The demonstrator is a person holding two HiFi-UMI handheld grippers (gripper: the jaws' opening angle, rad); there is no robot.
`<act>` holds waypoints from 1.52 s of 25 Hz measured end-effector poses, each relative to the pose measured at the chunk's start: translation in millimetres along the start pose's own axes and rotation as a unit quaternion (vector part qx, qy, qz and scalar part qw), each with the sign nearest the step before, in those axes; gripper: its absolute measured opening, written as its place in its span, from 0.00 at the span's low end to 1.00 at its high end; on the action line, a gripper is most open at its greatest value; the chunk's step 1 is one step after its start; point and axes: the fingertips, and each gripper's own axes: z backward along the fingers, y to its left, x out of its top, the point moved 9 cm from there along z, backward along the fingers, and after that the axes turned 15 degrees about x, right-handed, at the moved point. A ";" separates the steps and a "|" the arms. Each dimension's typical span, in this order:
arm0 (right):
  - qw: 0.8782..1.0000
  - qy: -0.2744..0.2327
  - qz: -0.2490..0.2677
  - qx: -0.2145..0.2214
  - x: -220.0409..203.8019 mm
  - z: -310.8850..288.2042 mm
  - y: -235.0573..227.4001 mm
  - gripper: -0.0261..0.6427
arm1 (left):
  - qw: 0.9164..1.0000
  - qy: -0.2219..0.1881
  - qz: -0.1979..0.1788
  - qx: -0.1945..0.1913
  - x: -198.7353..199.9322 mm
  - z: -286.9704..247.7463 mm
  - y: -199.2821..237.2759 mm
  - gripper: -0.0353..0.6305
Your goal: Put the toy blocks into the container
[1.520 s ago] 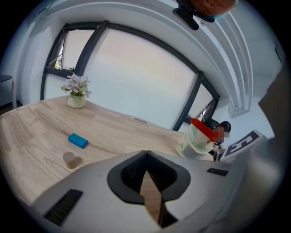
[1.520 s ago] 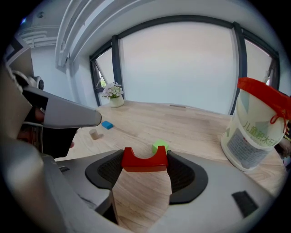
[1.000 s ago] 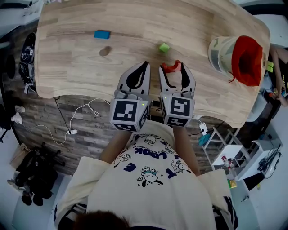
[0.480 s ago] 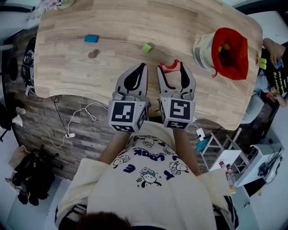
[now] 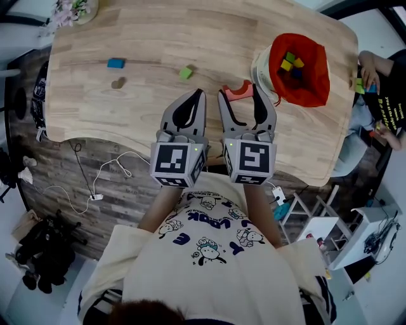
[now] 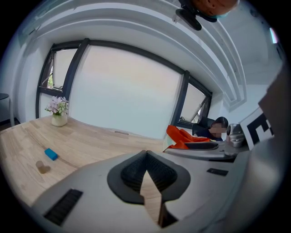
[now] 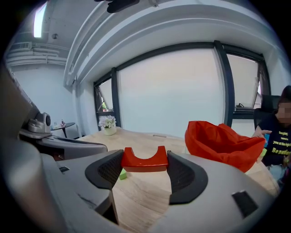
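My right gripper is shut on a red arch-shaped block, held above the wooden table. The container, a pale tub lined with a red bag, stands just to the right and beyond, with several coloured blocks inside. My left gripper sits beside the right one, shut with nothing between its jaws. A green block lies just beyond the left gripper. A blue block lies at the far left.
A brown knot mark sits in the table near the blue block. A vase of flowers stands at the far left corner. A person sits past the table's right edge. Cables trail on the floor.
The view has swung right, bringing the container closer to the grippers and showing the blocks inside it. The right gripper still holds the red arch. The left stays shut.
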 end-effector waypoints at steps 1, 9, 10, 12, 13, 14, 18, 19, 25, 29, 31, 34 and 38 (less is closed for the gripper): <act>1.000 -0.004 0.000 0.001 1.7 2.4 -3.1 0.47 | 1.000 -0.003 -0.001 0.000 1.5 -0.6 -4.3 0.10; 0.999 -0.036 0.003 0.009 19.7 22.0 -24.7 0.47 | 1.000 -0.026 -0.010 -0.008 14.3 -4.9 -37.6 0.10; 0.999 -0.039 0.005 0.008 21.8 24.7 -27.3 0.47 | 0.999 -0.028 -0.012 -0.010 15.5 -5.6 -41.6 0.10; 0.999 -0.047 0.007 0.006 26.0 30.5 -32.3 0.47 | 0.999 -0.032 -0.015 -0.014 17.4 -6.6 -49.3 0.10; 0.999 -0.051 0.007 0.004 28.0 33.5 -35.0 0.47 | 0.999 -0.034 -0.017 -0.016 18.4 -7.0 -53.0 0.10; 0.998 -0.055 0.006 0.002 29.9 36.5 -37.8 0.47 | 0.999 -0.035 -0.018 -0.019 19.4 -7.6 -56.7 0.10; 0.998 -0.066 0.002 -0.009 35.5 47.6 -50.2 0.47 | 0.998 -0.040 -0.025 -0.029 23.5 -10.4 -71.3 0.10; 0.998 -0.068 0.001 -0.013 36.3 50.1 -53.8 0.47 | 0.998 -0.040 -0.027 -0.031 24.0 -11.3 -74.9 0.10; 0.996 -0.075 -0.008 -0.040 38.4 63.0 -79.4 0.47 | 0.998 -0.040 -0.031 -0.041 25.0 -19.5 -92.6 0.10; 0.996 -0.076 -0.011 -0.052 36.8 70.5 -93.8 0.47 | 0.998 -0.039 -0.033 -0.043 24.2 -23.2 -101.3 0.10; 0.995 -0.076 -0.012 -0.056 36.8 73.6 -99.7 0.47 | 0.998 -0.038 -0.034 -0.044 23.8 -24.5 -105.0 0.10; 0.995 -0.076 -0.013 -0.061 37.6 75.1 -107.6 0.47 | 0.998 -0.036 -0.035 -0.045 23.9 -28.1 -109.9 0.10; 0.995 -0.072 -0.012 -0.067 37.9 74.3 -115.0 0.47 | 0.998 -0.035 -0.036 -0.047 24.8 -33.3 -115.7 0.10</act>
